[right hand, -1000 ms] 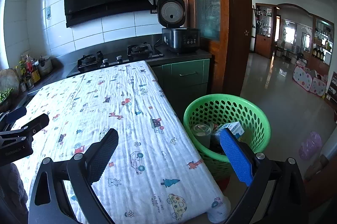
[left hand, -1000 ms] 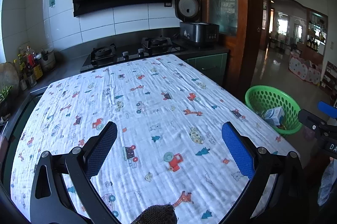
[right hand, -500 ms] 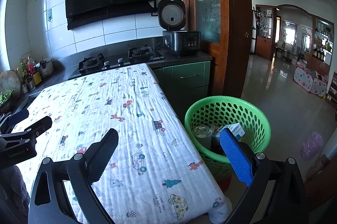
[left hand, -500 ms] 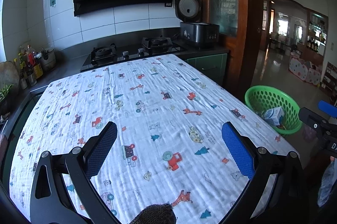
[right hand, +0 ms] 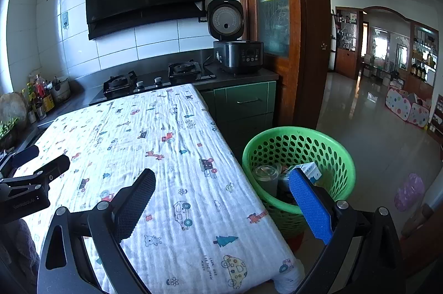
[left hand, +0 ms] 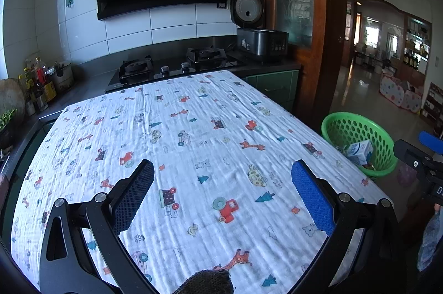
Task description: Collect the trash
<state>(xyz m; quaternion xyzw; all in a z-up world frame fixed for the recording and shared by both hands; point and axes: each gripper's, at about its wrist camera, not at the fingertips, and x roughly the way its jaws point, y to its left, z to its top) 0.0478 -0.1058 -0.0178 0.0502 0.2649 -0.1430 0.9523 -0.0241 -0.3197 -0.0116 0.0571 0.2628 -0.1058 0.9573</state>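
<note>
your left gripper (left hand: 221, 186) hangs over the white cartoon-print cloth on the table (left hand: 193, 133), its fingers spread wide with nothing between them. your right gripper (right hand: 221, 200) sits at the table's right edge, fingers likewise wide apart and empty. the trash lies in the round green perforated plastic basket (right hand: 301, 136) on the floor just right of the table: a white and blue carton (right hand: 311, 169) tilted against a clear lidded jar (right hand: 265, 173), both low inside the basket.
</note>
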